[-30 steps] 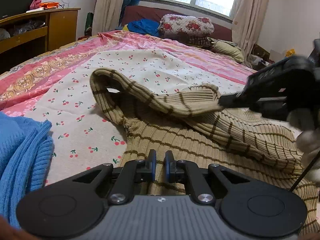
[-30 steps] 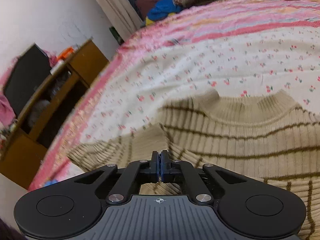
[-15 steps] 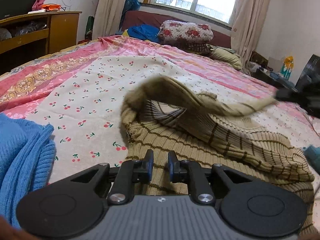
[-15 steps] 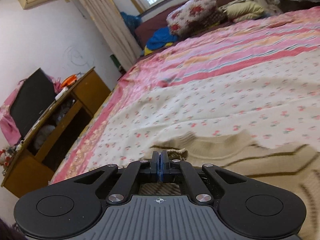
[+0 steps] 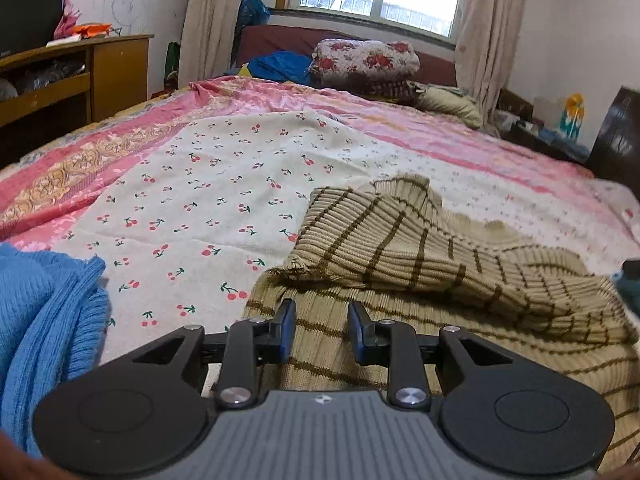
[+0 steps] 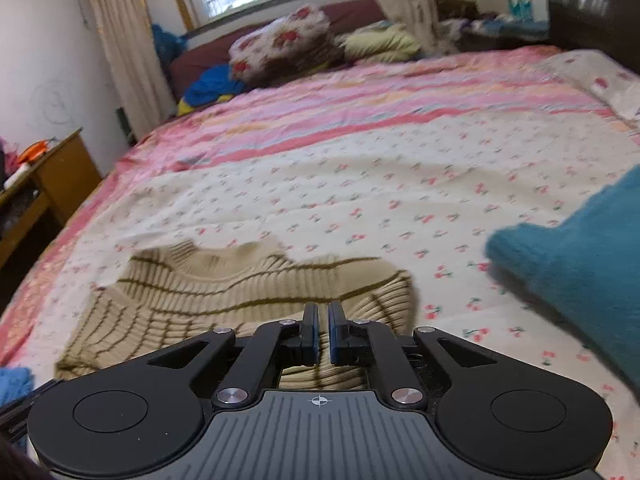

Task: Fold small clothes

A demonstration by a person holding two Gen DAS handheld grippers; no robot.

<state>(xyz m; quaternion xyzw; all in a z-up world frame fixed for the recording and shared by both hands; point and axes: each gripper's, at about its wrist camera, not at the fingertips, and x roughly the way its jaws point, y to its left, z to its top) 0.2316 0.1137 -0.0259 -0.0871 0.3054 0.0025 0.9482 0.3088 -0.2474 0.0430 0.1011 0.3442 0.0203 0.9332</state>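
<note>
Cherry-print bedspread (image 5: 224, 184) lying bare ahead and leftward, striped beige sweater (image 5: 400, 240) bunching into a raised fold across the middle, blue knit (image 5: 44, 304) crowding the left edge, teal garment (image 6: 580, 256) blocking the right, pillows (image 5: 364, 60) closing off the far end

Striped sweater (image 5: 400, 248): ribbed knit, tan, matt. Blue sweater (image 5: 44, 312): finer rib knit. Teal garment (image 6: 580, 256): fuzzy knit. Bedsheet (image 5: 208, 200): smooth printed cotton-like cloth. Left tongs (image 5: 322, 328): matt black plastic, shiny metal rivets. Cabinet (image 5: 116, 68): wood.
</note>
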